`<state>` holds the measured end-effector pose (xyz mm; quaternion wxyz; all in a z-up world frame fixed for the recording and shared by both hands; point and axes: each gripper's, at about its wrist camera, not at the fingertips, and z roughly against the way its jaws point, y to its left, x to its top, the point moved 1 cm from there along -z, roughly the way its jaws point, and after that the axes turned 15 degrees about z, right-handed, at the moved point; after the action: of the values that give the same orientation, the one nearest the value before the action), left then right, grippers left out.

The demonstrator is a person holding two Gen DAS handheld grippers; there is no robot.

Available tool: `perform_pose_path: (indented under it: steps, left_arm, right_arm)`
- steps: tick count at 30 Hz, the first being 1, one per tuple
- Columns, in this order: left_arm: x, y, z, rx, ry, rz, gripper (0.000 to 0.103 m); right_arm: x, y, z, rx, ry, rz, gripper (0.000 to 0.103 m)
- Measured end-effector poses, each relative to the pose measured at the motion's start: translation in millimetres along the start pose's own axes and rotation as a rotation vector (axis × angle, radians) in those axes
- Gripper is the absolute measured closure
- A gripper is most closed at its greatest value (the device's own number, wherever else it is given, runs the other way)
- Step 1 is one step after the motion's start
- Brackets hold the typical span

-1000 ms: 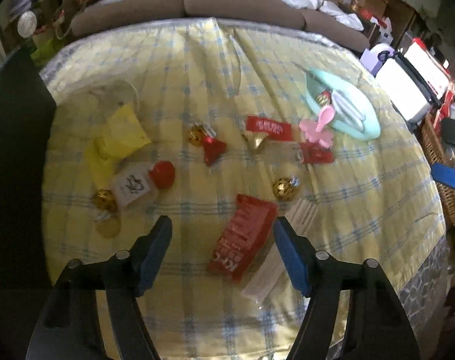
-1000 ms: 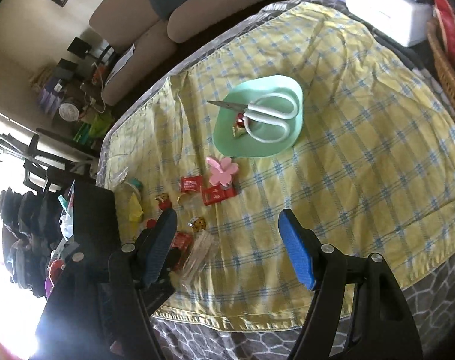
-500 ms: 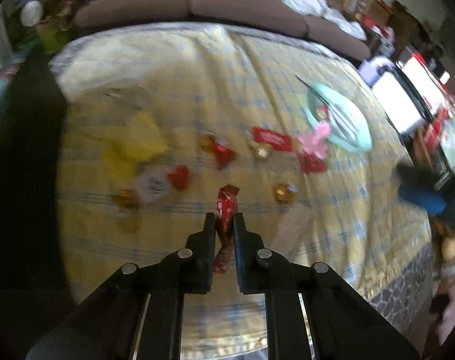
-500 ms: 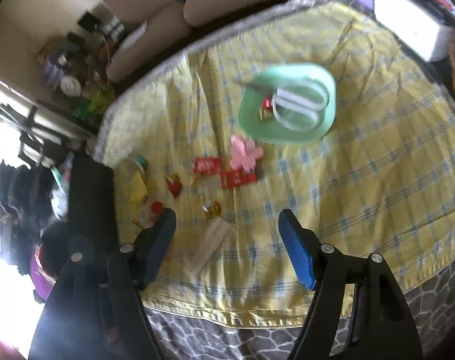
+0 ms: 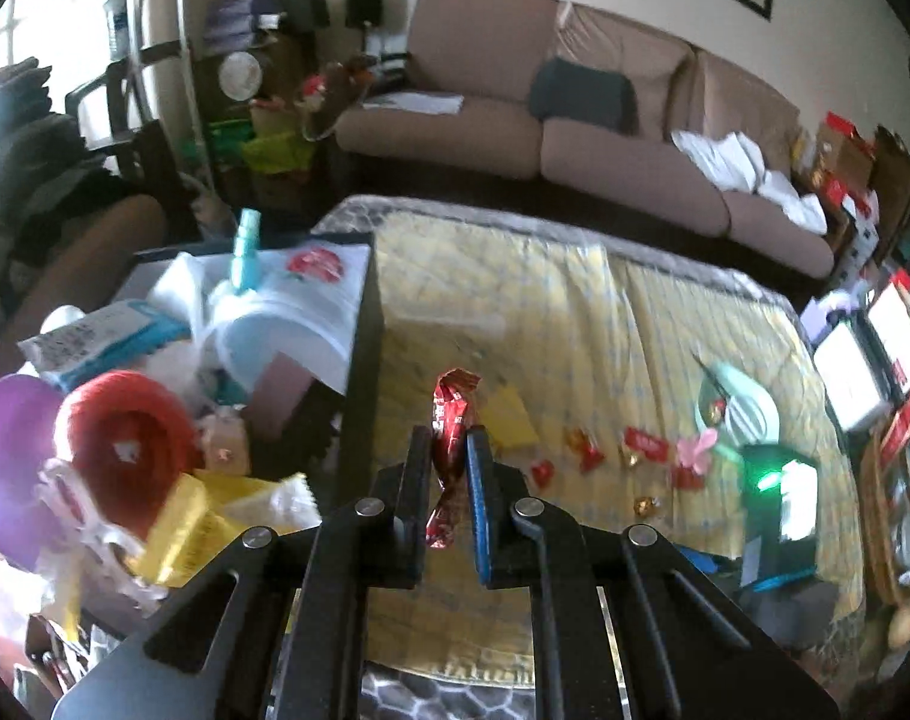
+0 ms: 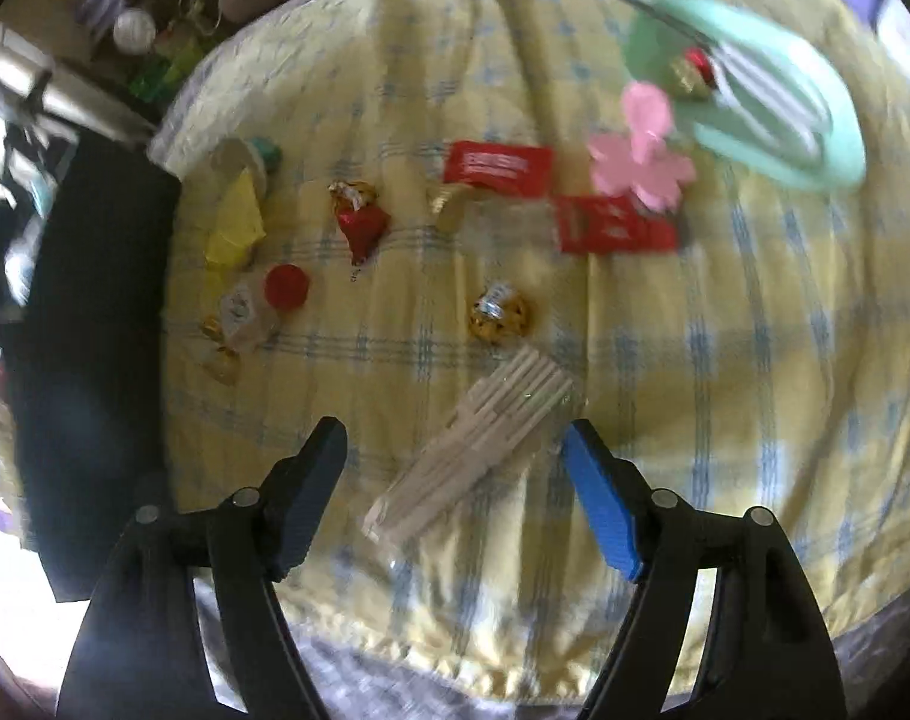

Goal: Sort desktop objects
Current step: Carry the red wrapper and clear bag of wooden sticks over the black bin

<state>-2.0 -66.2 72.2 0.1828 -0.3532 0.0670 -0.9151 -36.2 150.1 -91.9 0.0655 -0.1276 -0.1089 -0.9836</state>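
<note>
My left gripper is shut on a red sauce packet, lifted above the yellow checked tablecloth. My right gripper stands open just above a clear pack of white sticks, which lies between its fingers without touching them. Beyond it lie a gold foil candy, two red packets, a red wrapped candy, a pink flower-shaped item and a mint green plate holding white-handled scissors and a candy.
A yellow packet, a small jar with a red lid and more gold candies lie at the cloth's left. A dark bin full of rubbish stands left of the table. A brown sofa is behind.
The left gripper closed on the red packet and lifted it up and leftward toward the bin. The right gripper came down and nearer over the pack of white sticks.
</note>
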Motion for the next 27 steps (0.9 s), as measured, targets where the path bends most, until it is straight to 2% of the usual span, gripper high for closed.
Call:
perform_pose_path:
  steps: [2, 4, 5, 6, 7, 12, 14, 19, 22, 27]
  left_arm:
    - [4.0, 2.2, 3.2, -0.009, -0.006, 0.012, 0.093]
    - [5.2, 5.1, 5.6, -0.006, -0.012, 0.015, 0.093]
    - [4.5, 5.7, 5.8, -0.004, -0.013, 0.014, 0.093]
    - [3.6, 4.7, 5.9, -0.001, -0.014, 0.012, 0.093]
    - [3.3, 4.4, 6.4, 0.003, -0.017, 0.010, 0.093]
    - [3.6, 5.1, 13.1, 0.014, -0.037, 0.011, 0.093]
    - [5.3, 7.7, 15.4, 0.018, -0.045, 0.017, 0.093]
    - [9.7, 17.0, 21.7, 0.025, -0.063, 0.043, 0.093]
    - [12.5, 23.0, 23.2, 0.030, -0.065, 0.057, 0.093]
    - [15.2, 32.0, 25.1, 0.040, -0.071, 0.081, 0.093]
  right_arm:
    - [-0.3, 12.8, -4.9, -0.103, 0.004, 0.067, 0.044]
    - [0.5, 22.0, -5.0, -0.213, 0.010, 0.124, 0.066]
    - [0.6, 25.8, -4.2, -0.261, 0.008, 0.154, 0.071]
    - [0.8, 29.5, -1.2, -0.283, -0.006, 0.180, 0.086]
    - [0.9, 31.1, 1.4, -0.294, -0.012, 0.191, 0.088]
    - [2.4, 31.9, 53.3, -0.337, -0.164, 0.186, 0.089]
    - [0.1, 33.8, 85.2, -0.371, -0.250, 0.190, 0.089]
    - [6.2, 53.0, 148.0, -0.428, -0.426, 0.231, 0.089]
    - [5.6, 72.5, 165.5, -0.443, -0.483, 0.258, 0.089]
    - [8.4, 94.7, 181.8, -0.419, -0.529, 0.296, 0.089]
